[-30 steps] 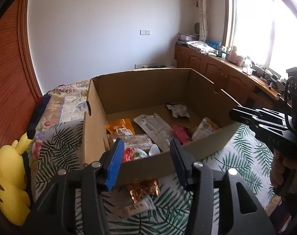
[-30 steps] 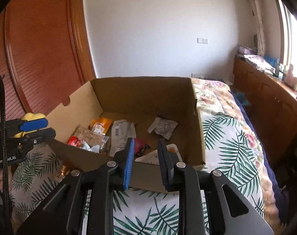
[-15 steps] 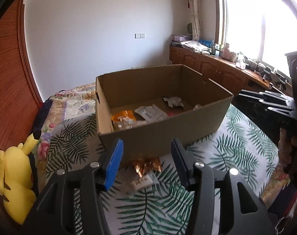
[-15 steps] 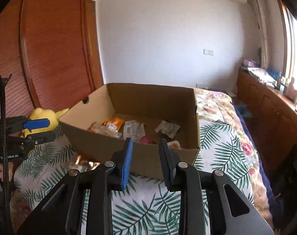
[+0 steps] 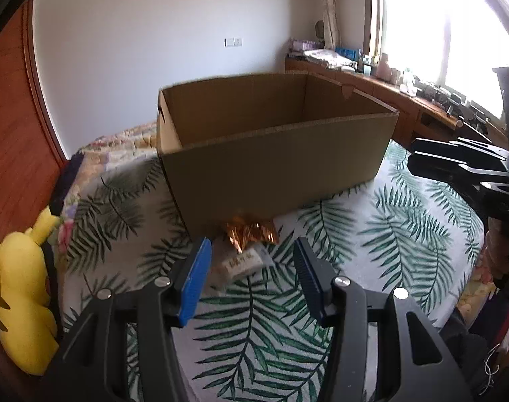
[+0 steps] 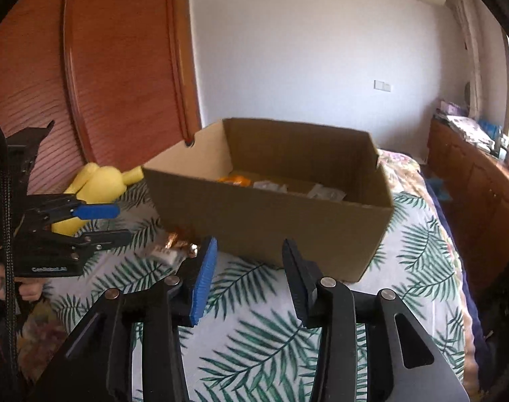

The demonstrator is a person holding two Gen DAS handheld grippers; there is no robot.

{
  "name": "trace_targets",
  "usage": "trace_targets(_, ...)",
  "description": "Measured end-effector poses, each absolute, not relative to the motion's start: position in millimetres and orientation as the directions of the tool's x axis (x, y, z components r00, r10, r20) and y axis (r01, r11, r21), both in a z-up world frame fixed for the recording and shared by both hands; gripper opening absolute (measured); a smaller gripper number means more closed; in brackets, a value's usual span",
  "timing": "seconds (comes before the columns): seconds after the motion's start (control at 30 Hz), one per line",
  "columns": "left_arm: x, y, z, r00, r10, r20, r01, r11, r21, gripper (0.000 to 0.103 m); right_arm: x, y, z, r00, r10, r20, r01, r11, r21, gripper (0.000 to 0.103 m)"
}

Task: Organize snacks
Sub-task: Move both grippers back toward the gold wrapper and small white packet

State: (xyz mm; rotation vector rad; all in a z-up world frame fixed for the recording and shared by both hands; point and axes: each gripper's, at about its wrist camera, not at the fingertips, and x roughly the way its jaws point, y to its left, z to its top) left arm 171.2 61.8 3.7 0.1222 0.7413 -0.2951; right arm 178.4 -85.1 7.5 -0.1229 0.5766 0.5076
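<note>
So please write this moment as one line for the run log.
left gripper: open, empty | right gripper: open, empty | brown cardboard box: on bed | crinkled gold foil snack packet: outside box

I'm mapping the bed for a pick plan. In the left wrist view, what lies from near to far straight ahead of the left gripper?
Open left gripper → pale labelled snack packet on the palm-leaf bedspread → crinkled gold foil snack wrapper → brown cardboard box → white wall.
</note>
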Motion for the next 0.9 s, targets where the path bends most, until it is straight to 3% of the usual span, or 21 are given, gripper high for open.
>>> trace_targets(0.4,198,59,-38,0.638,-0.223,-0.737,0.327,0.945,-0.002,0.051,176,-64,-18,0.668,0.443,-0.598,-0.533,0.846,0.031,0.041)
trace_targets(0.9,225,49,-53,0.579,-0.186,-0.794,0.351,0.936,0.037,0.051,176,-47,-28,0.629,0.468,-0.621,-0.562,0.826,0.053,0.041)
